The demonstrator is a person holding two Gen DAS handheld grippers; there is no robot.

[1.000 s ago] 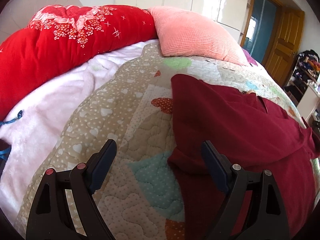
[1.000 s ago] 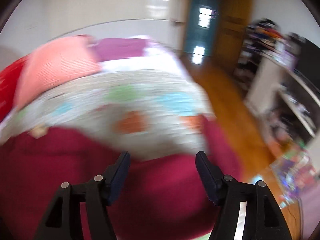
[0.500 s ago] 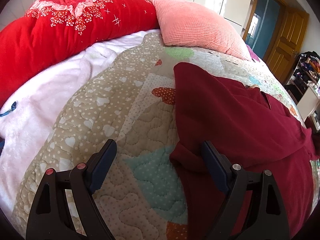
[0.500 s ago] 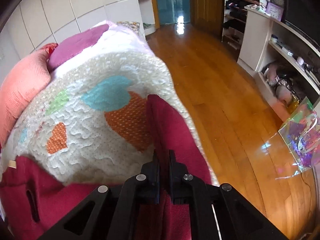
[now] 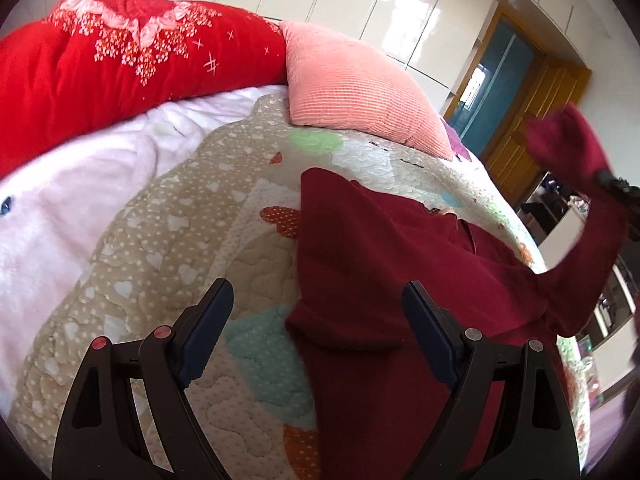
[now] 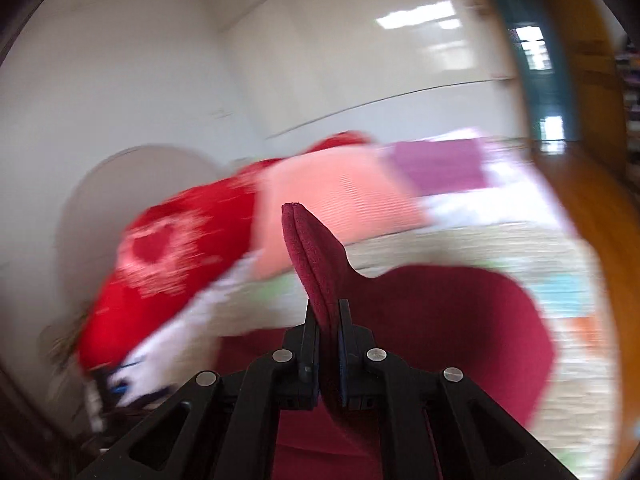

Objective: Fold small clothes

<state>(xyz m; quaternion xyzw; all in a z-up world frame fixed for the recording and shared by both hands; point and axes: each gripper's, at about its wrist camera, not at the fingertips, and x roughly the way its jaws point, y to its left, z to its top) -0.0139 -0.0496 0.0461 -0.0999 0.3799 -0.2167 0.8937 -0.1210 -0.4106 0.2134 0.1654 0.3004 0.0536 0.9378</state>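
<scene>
Spread over a heart-patterned quilt (image 5: 168,248) on the bed, the maroon garment (image 5: 384,264) looks soft, light and limp, best taken by an edge or sleeve end. Its right sleeve hangs lifted, pinched in the right gripper (image 6: 328,344). The left gripper (image 5: 316,320) hovers wide, holding nothing, over the garment's near-left corner.

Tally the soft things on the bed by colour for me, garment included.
Dark red: 1, the garment, one end shut in the right gripper
Bright red: 1, the flowered duvet
Pink: 1, the ribbed pillow
White: 1, the fleece blanket
Beige patterned: 1, the quilt
Total: 5
</scene>
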